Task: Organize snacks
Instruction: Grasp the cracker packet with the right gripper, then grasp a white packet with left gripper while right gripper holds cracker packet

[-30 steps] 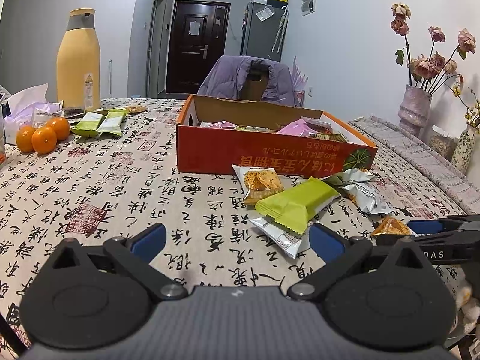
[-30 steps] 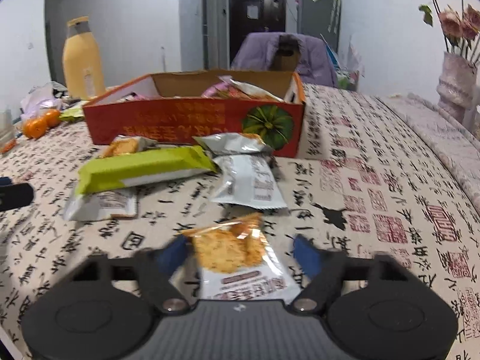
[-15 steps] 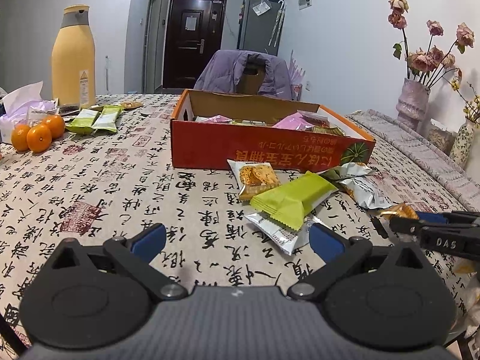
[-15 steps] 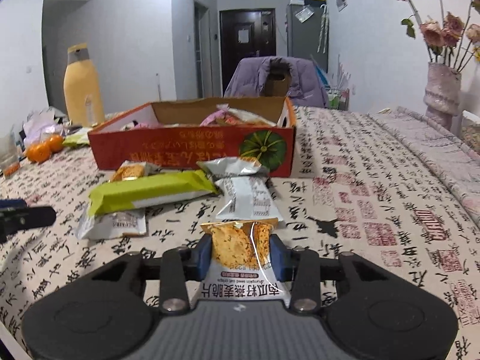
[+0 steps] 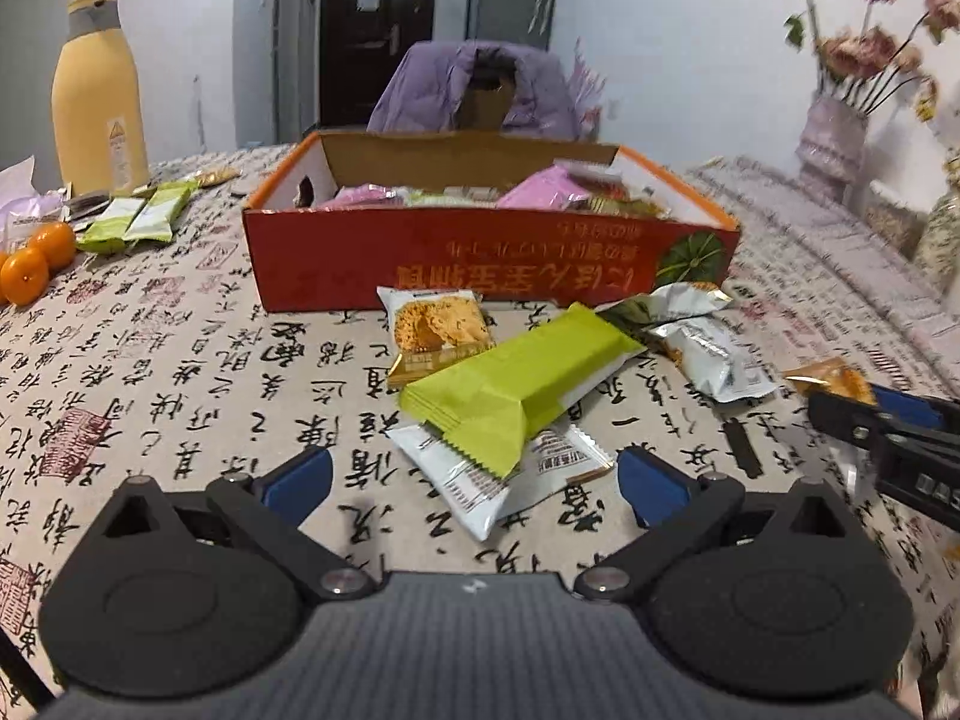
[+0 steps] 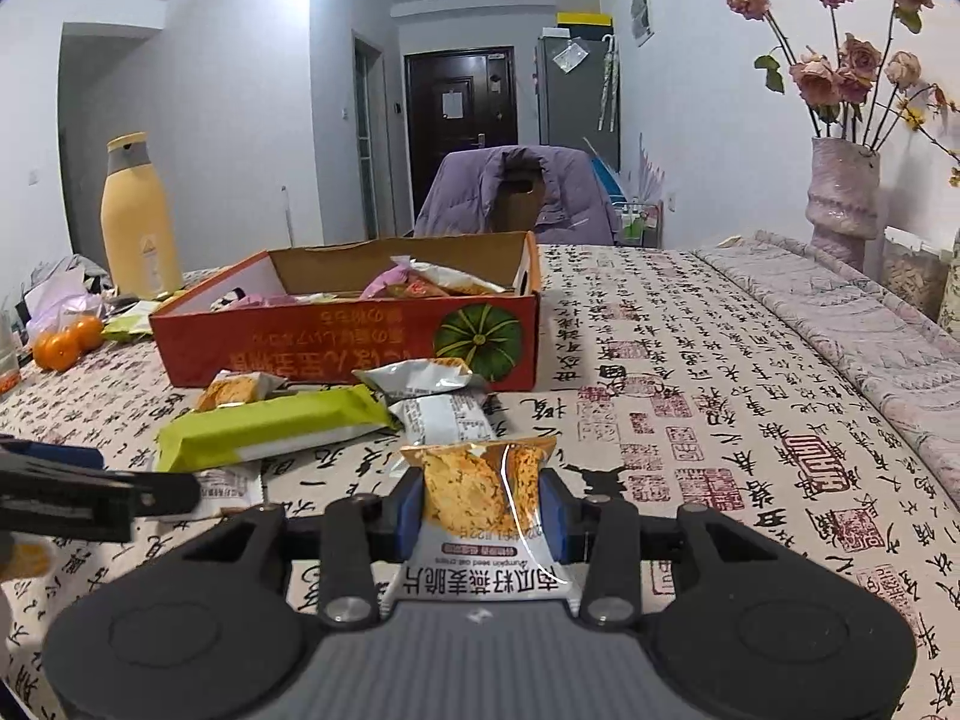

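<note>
My right gripper (image 6: 480, 510) is shut on an orange-and-white cracker packet (image 6: 480, 498), held just above the tablecloth. My left gripper (image 5: 474, 483) stands open low over the cloth, with a white snack packet (image 5: 474, 480) lying between its fingers under a long green packet (image 5: 516, 384). Behind these rest another cracker packet (image 5: 435, 327) and silver packets (image 5: 702, 348). The orange cardboard box (image 5: 480, 264) with several snacks inside stands beyond them. In the left wrist view the right gripper (image 5: 864, 408) and its packet (image 5: 834, 378) show at the right edge.
A tall yellow bottle (image 5: 99, 114), oranges (image 5: 36, 261) and green sachets (image 5: 138, 219) sit at the far left. A vase of dried roses (image 6: 843, 204) stands at the right, by a quilted runner (image 6: 852, 324). A chair draped with a purple jacket (image 6: 522, 192) is behind the box.
The right gripper closed on the cracker packet and lifted it slightly. The left gripper moved forward toward the packet pile, so the white packet now lies between its fingers.
</note>
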Action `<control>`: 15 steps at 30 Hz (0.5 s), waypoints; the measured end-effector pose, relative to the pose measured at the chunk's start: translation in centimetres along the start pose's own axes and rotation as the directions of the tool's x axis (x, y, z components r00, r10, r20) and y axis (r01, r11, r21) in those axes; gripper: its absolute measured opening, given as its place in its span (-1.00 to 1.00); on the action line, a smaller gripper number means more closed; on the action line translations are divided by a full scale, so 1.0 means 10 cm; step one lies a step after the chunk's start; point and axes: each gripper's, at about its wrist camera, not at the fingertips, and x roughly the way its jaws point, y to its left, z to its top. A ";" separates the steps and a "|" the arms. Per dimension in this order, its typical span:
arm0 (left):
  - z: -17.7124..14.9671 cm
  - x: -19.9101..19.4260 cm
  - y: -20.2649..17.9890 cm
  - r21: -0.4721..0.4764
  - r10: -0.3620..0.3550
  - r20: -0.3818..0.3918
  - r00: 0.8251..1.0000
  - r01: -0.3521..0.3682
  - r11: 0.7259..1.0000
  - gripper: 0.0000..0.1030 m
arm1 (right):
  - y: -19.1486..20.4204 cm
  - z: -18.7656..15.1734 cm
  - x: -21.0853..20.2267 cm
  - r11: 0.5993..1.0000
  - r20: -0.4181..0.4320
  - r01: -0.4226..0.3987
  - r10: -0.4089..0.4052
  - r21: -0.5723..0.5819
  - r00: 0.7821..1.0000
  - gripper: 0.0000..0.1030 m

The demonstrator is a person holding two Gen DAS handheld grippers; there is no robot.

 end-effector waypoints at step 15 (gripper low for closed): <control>0.12 0.44 -0.31 -0.031 0.232 -0.063 0.971 -0.234 0.972 1.00 | -0.03 -0.05 -0.03 0.999 0.012 -0.028 0.027 0.027 1.000 -0.24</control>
